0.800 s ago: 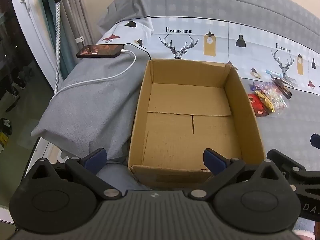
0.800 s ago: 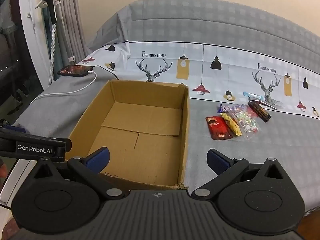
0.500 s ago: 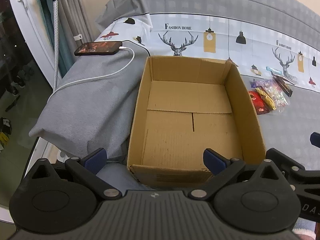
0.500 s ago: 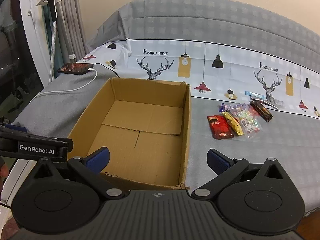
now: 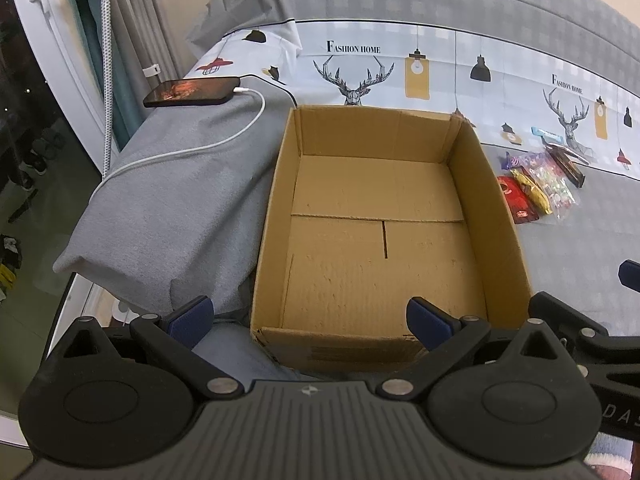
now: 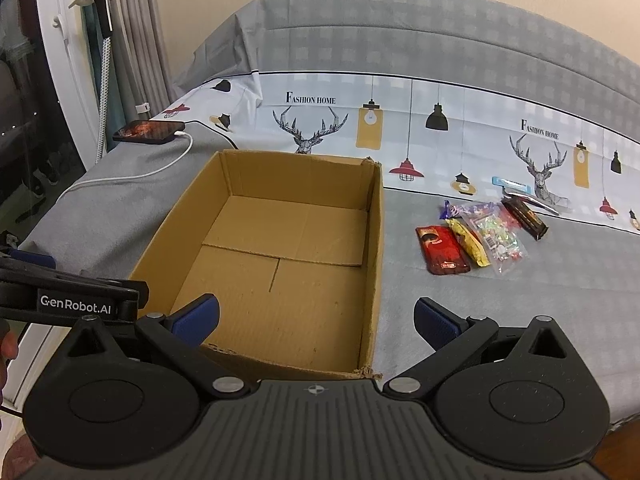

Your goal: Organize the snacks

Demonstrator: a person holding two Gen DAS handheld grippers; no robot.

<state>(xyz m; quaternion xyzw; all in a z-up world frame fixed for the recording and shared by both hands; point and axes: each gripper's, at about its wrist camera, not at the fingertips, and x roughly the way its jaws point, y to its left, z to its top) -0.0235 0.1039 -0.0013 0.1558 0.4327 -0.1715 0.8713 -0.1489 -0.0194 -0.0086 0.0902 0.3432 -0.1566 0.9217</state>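
An open cardboard box [image 5: 468, 184] [image 6: 374, 248] sits on the bed with nothing inside. To its right lies a cluster of snacks: a red packet [image 6: 442, 250] [image 5: 517, 201], a yellow packet [image 6: 470, 242] [image 5: 534, 190], a clear bag of colourful candy [image 6: 498, 232] [image 5: 554, 184], a dark bar [image 6: 524, 216] [image 5: 566, 164] and a light blue wrapper [image 6: 510, 184]. My left gripper [image 5: 310, 316] hangs open above the box's near wall. My right gripper [image 6: 316, 318] is open over the box's near right corner, well short of the snacks.
A phone [image 5: 192, 91] [image 6: 150, 131] on a white charging cable [image 5: 200, 148] lies on a grey pillow [image 5: 172, 216] left of the box. A window frame and curtain [image 5: 88, 60] stand at far left. The bed's edge runs along the left.
Both grippers have drifted slightly, so the box and snacks sit a little lower in both views. Neither jaw has moved and nothing was touched.
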